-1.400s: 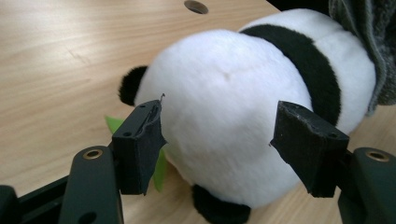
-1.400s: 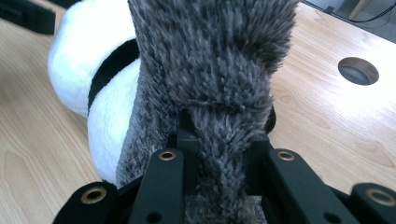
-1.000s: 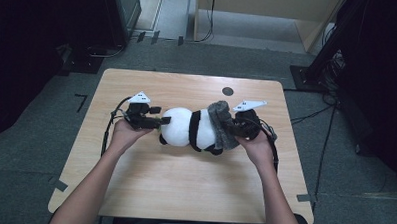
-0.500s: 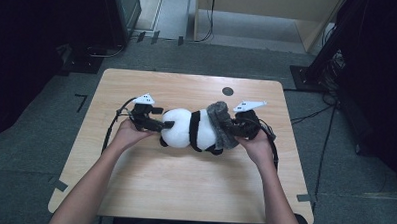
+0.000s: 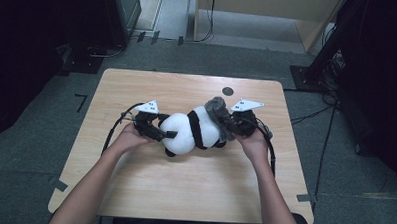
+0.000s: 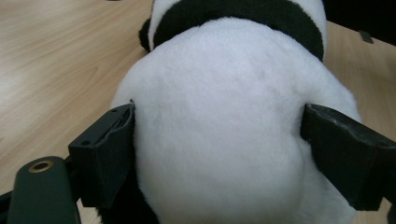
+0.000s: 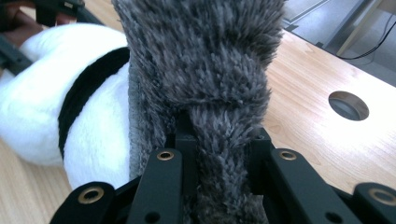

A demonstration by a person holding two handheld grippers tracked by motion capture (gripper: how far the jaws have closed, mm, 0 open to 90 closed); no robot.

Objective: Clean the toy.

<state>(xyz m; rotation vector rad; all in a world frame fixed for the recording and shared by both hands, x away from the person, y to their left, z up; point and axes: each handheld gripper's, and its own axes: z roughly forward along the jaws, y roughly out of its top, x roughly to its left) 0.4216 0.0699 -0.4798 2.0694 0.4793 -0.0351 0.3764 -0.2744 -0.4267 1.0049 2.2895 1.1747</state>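
Observation:
A black-and-white plush panda [image 5: 193, 132] lies on its side in the middle of the wooden table [image 5: 184, 186]. My left gripper [image 5: 165, 133] is at its round white end [image 6: 224, 130]. Its jaws have just been opening and now stand wide on either side of that end, the fur brushing both pads. A grey shaggy fur piece [image 5: 217, 110] covers the panda's other end. My right gripper [image 7: 219, 154] is shut on a fold of this grey fur [image 7: 210, 60], with the panda's white body [image 7: 42, 126] behind it.
A round cable hole [image 5: 228, 91] sits in the tabletop just behind the right gripper, also in the right gripper view [image 7: 348, 105]. Cables trail from both grippers over the table. Dark equipment and a grey floor surround the table.
The left gripper has edged slightly toward the panda and its jaws stand wider around the white end. The right hand and the grey fur have kept still.

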